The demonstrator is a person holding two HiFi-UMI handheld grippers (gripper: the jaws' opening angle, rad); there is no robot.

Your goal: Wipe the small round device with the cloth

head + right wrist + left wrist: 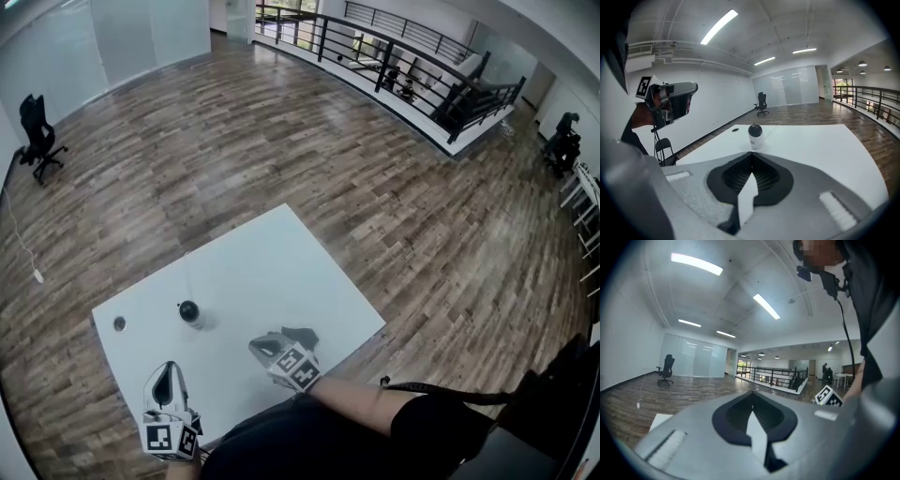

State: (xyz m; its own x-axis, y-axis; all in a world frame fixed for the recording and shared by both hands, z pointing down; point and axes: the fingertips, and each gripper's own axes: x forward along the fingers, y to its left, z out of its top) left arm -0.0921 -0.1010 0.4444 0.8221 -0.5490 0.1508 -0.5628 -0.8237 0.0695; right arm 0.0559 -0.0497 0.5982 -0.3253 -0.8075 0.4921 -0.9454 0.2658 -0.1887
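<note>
Holding both tools over the near side of the white rectangular tabletop (281,253), we are working from the edge closest to the body. We are carrying the left gripper (170,368) (751,397) at the near-left corner, pointing almost level across the room. Its two jaws are meeting along one seam, fully closed, and they are gripping nothing.

We are aiming the right gripper (262,347) (751,157) downward over the table, toward the middle of the surface. Its jaws are likewise pressing together with nothing between them.

The small round device (190,312) (755,135), white in the body with a black domed top, is standing upright on the tabletop, well apart from both grippers. In the right gripper view it is sitting straight ahead of the closed jaws.

A thin pale cable (186,279) is running from the device toward the far edge. A round grommet hole (119,323) is lying to the left of the device.

A black office chair (39,136) is standing on the wood-plank floor (281,141), and a dark metal railing (403,66) is bordering the far side.
</note>
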